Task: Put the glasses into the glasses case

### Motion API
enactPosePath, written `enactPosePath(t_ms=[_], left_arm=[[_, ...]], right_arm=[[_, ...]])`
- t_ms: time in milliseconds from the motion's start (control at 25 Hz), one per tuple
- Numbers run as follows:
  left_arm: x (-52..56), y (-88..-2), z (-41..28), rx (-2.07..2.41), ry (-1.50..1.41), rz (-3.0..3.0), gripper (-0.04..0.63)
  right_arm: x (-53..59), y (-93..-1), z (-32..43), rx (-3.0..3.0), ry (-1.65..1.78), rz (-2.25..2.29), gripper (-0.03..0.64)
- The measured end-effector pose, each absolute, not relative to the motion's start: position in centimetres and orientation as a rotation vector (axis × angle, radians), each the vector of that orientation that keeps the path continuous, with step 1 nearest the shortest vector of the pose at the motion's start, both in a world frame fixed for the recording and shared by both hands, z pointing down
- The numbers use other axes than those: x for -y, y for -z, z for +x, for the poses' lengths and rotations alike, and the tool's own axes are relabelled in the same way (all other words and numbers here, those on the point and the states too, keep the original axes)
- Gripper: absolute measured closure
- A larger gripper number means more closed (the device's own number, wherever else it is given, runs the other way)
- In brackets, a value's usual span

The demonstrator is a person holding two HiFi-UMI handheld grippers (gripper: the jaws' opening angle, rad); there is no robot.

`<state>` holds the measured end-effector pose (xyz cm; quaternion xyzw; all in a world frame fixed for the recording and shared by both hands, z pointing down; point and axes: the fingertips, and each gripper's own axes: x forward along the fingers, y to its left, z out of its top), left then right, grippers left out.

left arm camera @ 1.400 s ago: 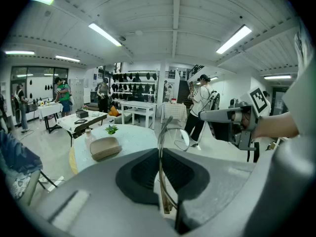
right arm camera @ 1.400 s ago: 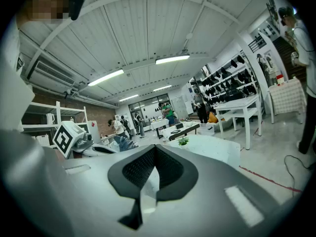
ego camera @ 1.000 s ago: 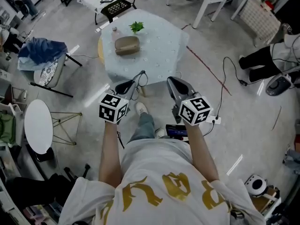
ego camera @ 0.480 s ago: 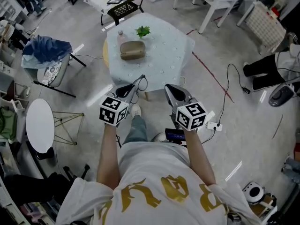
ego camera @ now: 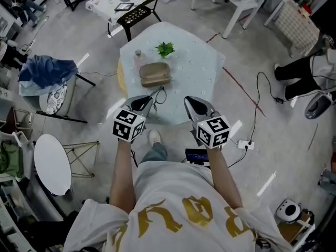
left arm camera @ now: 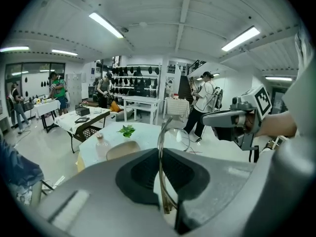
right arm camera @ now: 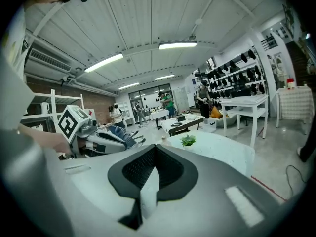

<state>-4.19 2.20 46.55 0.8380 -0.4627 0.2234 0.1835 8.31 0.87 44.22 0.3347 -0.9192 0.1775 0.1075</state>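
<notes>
A tan glasses case lies on the table with the pale blue cloth, its lid down. My left gripper hovers at the table's near edge, shut on thin wire-framed glasses. In the left gripper view the glasses stick up from between the jaws, and the case lies beyond, to the left. My right gripper is level with the left one, shut with nothing in it. The right gripper view shows its jaws closed together.
A small green plant and a clear bottle stand behind the case. A chair with blue cloth and a round white side table are to the left. Cables and a power strip lie on the floor to the right. Other people stand farther off.
The table and the case have come closer to both grippers as the person steps forward. The left gripper keeps hold of the glasses; the right stays shut.
</notes>
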Motion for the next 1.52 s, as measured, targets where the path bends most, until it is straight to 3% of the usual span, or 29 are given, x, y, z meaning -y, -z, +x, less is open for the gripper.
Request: enactPosePath(t_ms=[440,1520], left_arm=[[6.1,-48.6,-10.3,1.177,-0.689,2.412,0.574],[11.3,-50.0,-10.5,1.018,-0.75,2.506,0.574]], right_arm=[[5.3,-46.7,2.8,2.614,-0.598,1.109,0.592],[9.2,-46.2,1.4,2.58,-0.59,1.279,0.592]])
